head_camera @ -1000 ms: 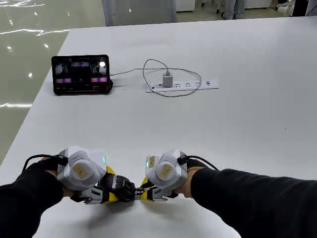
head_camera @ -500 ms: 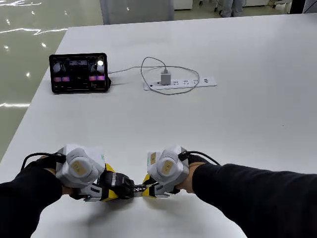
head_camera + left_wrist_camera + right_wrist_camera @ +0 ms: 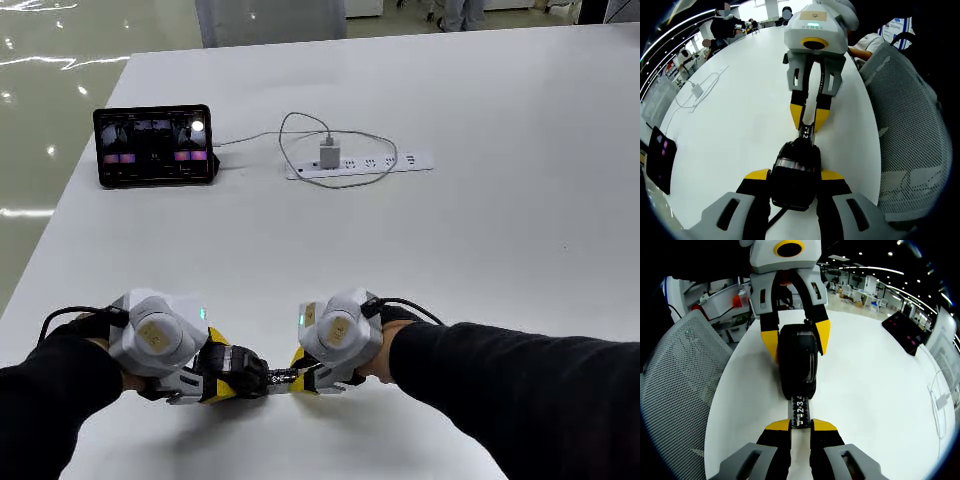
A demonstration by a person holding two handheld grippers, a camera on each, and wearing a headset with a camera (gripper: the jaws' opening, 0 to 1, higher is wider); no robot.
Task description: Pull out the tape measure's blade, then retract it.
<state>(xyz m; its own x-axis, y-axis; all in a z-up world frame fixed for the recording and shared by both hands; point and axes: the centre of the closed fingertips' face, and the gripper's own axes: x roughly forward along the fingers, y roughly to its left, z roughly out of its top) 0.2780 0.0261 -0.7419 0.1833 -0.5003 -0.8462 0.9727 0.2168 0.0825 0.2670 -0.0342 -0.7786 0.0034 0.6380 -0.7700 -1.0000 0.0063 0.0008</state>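
Left gripper (image 3: 795, 176) is clamping the black case of the tape measure (image 3: 795, 165) across its sides, jaws closed on it. Right gripper (image 3: 801, 426) is pinching the free end of the blade (image 3: 801, 412), jaws shut on the tip. Both are working low over the near edge of the white surface (image 3: 400, 250), directly in front of the person. The case is sitting just left of centre. Whether it is touching the surface or hanging just above it, the pictures are not resolving.

Progress, judged: the pull-out is under way but early. A short stretch of blade is showing between the case mouth and the right jaws, with low numerals reading in the right gripper view. Most of the extension is remaining, and the retraction is not yet begun.

Orientation: the blade's long axis is running left to right in the head view, roughly along the near edge of the surface, straight from one gripper to the other. The case mouth is pointing toward the right gripper. The printed face is lying upward, and the blade is looking flat and untwisted.
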